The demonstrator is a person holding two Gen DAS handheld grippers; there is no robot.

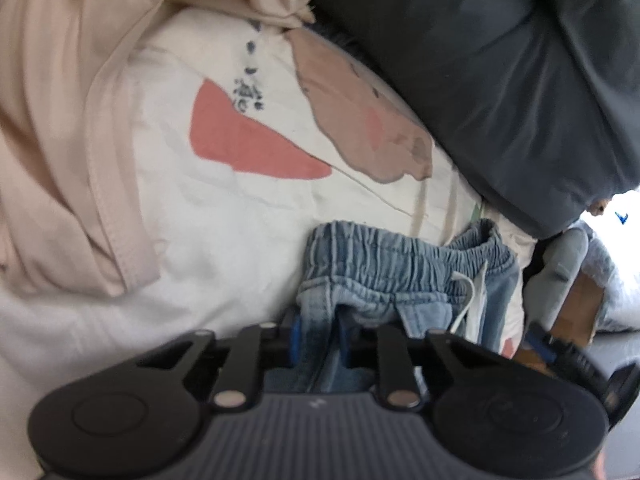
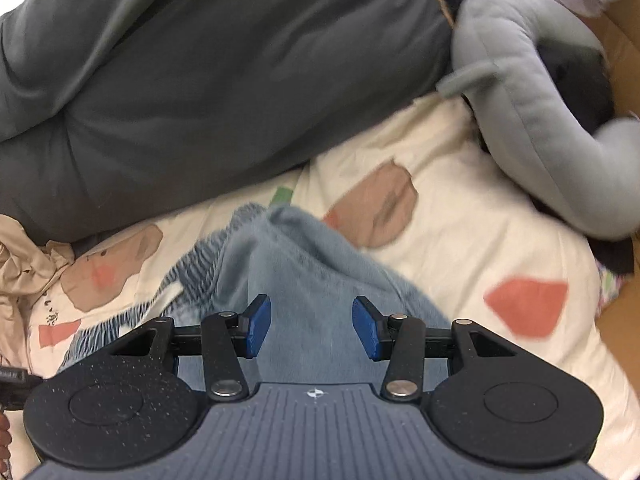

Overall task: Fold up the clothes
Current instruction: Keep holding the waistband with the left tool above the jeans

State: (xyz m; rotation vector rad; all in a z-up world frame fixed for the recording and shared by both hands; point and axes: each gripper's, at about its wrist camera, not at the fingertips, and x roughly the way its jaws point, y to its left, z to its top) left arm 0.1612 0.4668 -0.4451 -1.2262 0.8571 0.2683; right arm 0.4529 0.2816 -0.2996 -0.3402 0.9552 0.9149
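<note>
Nearest the left wrist camera, the left gripper point(image 1: 316, 346) was clamped on a fold of the light blue denim shorts point(image 1: 400, 280), its blue pads pressed against the cloth on both sides. The shorts lay on the bed's patterned sheet point(image 1: 224, 216), elastic waistband and white drawstring point(image 1: 470, 300) just beyond the gripper. In the right wrist view, the right gripper point(image 2: 311, 326) hovered with its fingers apart over the same shorts point(image 2: 304, 272), holding nothing; blur hid whether the pads touched the fabric. To the left on the sheet lay a crumpled beige garment point(image 1: 60, 140), reaching from near to far. Farther back, a dark grey duvet point(image 2: 208, 80) lay bunched across the bed. At the far right a grey plush toy point(image 2: 532, 112) rested beside a cardboard box point(image 2: 624, 52).
</note>
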